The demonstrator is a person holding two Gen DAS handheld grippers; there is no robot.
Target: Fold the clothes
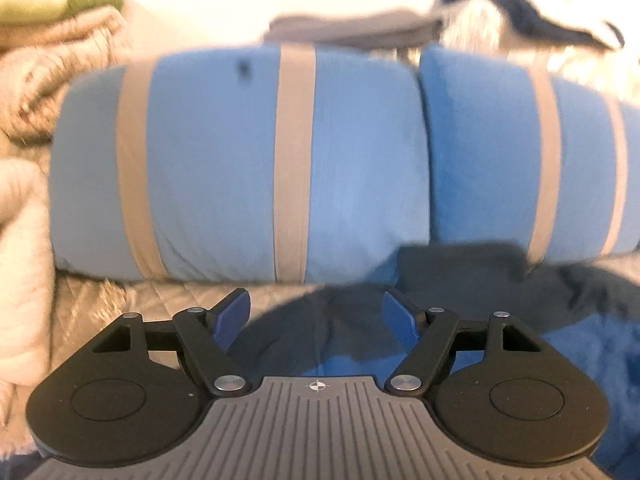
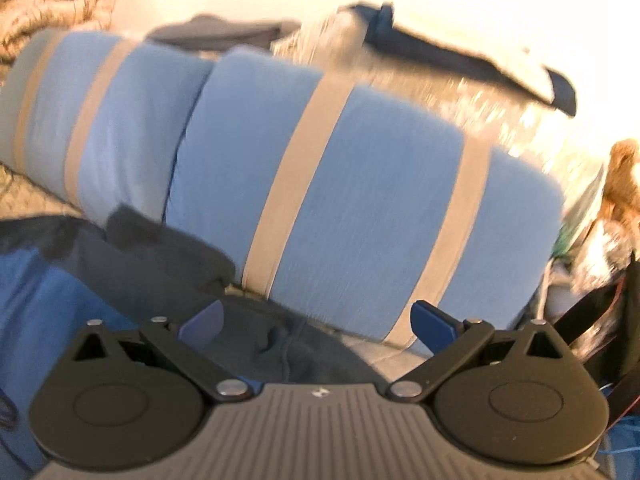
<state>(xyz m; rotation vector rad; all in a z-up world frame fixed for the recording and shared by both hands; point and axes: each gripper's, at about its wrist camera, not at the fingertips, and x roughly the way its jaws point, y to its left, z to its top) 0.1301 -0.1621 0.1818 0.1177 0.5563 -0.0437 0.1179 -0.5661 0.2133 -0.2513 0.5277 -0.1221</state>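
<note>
Between folds: left gripper [image 1: 316, 316] and right gripper [image 2: 318, 322] spread wide, empty, above dark garment [image 2: 168, 264] before blue striped pillows [image 1: 240, 160]. Next: regrasp its edge.

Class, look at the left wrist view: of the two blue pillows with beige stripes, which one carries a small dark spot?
The left pillow does: a dark spot sits near its top edge. The right pillow shows none.

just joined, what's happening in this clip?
Clothes folding on a bed. Both tools are open and empty: the left tool and right tool hover above a dark garment lying in front of two blue pillows with tan stripes. Nothing is gripped right now; the frames are motion-blurred.
</note>
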